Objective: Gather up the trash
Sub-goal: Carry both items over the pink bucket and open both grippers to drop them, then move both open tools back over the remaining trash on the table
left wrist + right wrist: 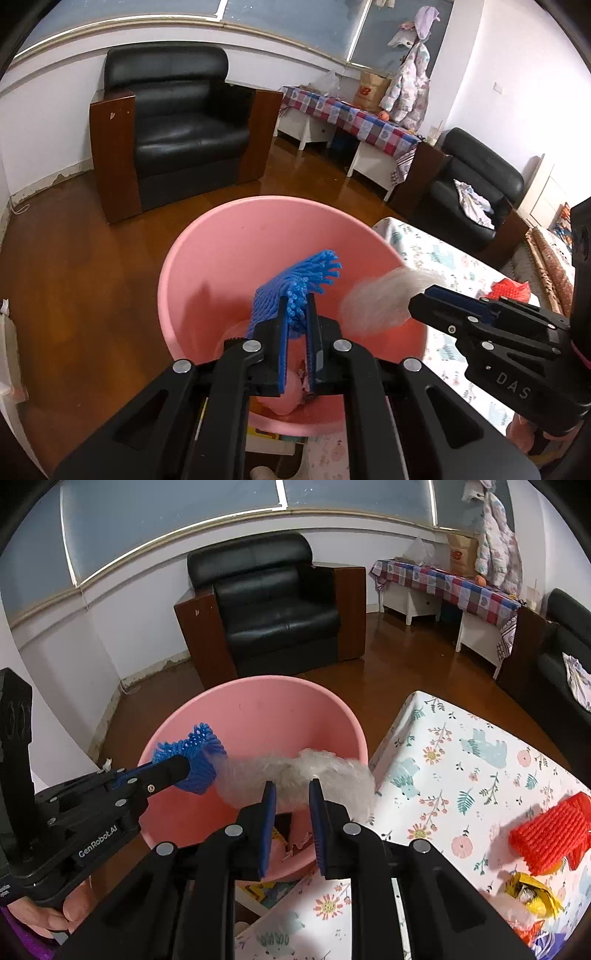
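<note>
A pink bin [221,251] [258,709] stands on the floor beside the table. My left gripper [297,306] [192,764] is shut on a blue foam net [295,280] [201,751] and holds it over the bin's mouth. My right gripper [291,786] [424,295] holds a whitish crumpled plastic wrap [295,775] [380,299] between its jaws, over the bin's right rim. Some trash [291,843] lies at the bin's bottom. A red foam net [546,834] [509,288] and a yellow wrapper [532,893] lie on the table.
The table with a floral cloth [461,760] [436,258] is to the right of the bin. A black armchair [173,122] [273,602] stands behind the bin on the wooden floor [74,280]. A second black armchair [476,184] and a covered bench [351,114] are at the far right.
</note>
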Motion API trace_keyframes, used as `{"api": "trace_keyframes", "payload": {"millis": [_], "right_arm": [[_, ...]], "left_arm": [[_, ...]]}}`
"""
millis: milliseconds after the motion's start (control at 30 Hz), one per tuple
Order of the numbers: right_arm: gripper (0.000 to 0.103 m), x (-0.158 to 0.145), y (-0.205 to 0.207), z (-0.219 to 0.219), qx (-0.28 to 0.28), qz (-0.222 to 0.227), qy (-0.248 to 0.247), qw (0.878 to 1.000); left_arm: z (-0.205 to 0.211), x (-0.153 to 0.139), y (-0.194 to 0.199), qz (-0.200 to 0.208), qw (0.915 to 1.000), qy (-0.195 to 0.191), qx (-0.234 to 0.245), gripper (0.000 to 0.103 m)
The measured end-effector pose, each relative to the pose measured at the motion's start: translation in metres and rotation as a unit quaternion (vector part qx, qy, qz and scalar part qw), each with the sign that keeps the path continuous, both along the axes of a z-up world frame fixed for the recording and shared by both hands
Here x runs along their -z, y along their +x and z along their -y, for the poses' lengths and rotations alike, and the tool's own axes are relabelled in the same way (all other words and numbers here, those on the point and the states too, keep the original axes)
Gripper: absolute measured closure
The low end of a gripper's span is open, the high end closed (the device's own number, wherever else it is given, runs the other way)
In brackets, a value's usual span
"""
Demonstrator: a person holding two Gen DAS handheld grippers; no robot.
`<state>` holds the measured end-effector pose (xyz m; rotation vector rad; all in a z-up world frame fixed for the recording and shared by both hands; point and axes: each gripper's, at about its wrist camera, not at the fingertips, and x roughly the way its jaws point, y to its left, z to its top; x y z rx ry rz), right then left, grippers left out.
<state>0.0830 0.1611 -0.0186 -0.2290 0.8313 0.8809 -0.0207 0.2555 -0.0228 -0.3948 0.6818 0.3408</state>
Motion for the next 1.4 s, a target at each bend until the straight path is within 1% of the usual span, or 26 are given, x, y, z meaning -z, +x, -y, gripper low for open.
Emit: {"api": "trace_keyframes", "payload": {"millis": [100, 133, 167, 200, 233, 300, 400, 500, 600, 700, 800, 1033, 1200, 1400], "right_arm": [[0.085, 0.006, 0.003, -0.005, -0.006, -0.005, -0.006, 1.000], [0.084, 0.007, 0.003, -0.005, -0.007, -0.006, -0.007, 1.000], [0.081, 0.008, 0.004, -0.007, -0.009, -0.007, -0.008, 1.000], [0.073, 0.009, 0.004, -0.007, -0.009, -0.008, -0.008, 1.000], [0.064, 0.010, 0.005, -0.006, -0.007, -0.005, -0.006, 1.000], [0.060, 0.008, 0.005, -0.003, -0.004, -0.003, 0.000, 1.000], [0.059, 0.004, 0.005, 0.004, -0.002, -0.004, 0.009, 1.000], [0.057, -0.002, 0.004, 0.014, 0.003, -0.006, 0.020, 1.000], [0.056, -0.009, 0.000, 0.027, 0.011, -0.008, 0.033, 0.999], [0.055, -0.017, -0.007, 0.042, 0.017, -0.009, 0.046, 0.999], [0.048, -0.024, -0.017, 0.057, 0.024, -0.003, 0.054, 0.998], [0.043, -0.037, -0.043, 0.102, 0.052, 0.023, 0.059, 0.997], [0.039, -0.046, -0.057, 0.137, 0.079, 0.033, 0.075, 0.993], [0.037, -0.049, -0.071, 0.185, 0.120, 0.051, 0.073, 0.989]], "left_arm": [[-0.004, 0.002, 0.001, -0.003, 1.0000, -0.002, -0.005, 0.096], [-0.005, 0.003, 0.001, -0.002, 1.0000, -0.003, -0.005, 0.095], [-0.005, 0.002, 0.001, -0.002, 1.0000, -0.003, -0.003, 0.094], [-0.005, 0.002, 0.001, -0.003, 1.0000, -0.001, 0.000, 0.092], [-0.004, 0.002, 0.002, -0.005, 1.0000, 0.005, 0.002, 0.089], [-0.003, 0.001, 0.000, -0.006, 0.9999, 0.007, 0.004, 0.071], [-0.001, -0.002, -0.002, -0.001, 1.0000, 0.004, 0.005, 0.062], [0.004, -0.007, -0.003, 0.002, 0.9999, 0.009, 0.008, 0.056], [0.012, -0.016, -0.005, 0.006, 0.9997, 0.021, 0.012, 0.055], [0.026, -0.025, -0.007, 0.003, 0.9990, 0.044, 0.008, 0.055], [0.043, -0.036, -0.010, 0.008, 0.9984, 0.055, 0.005, 0.055], [0.086, -0.053, -0.008, 0.014, 0.9968, 0.072, 0.031, 0.055], [0.115, -0.063, -0.008, 0.016, 0.9950, 0.086, 0.047, 0.055], [0.151, -0.061, -0.007, 0.013, 0.9927, 0.098, 0.070, 0.055]]}}
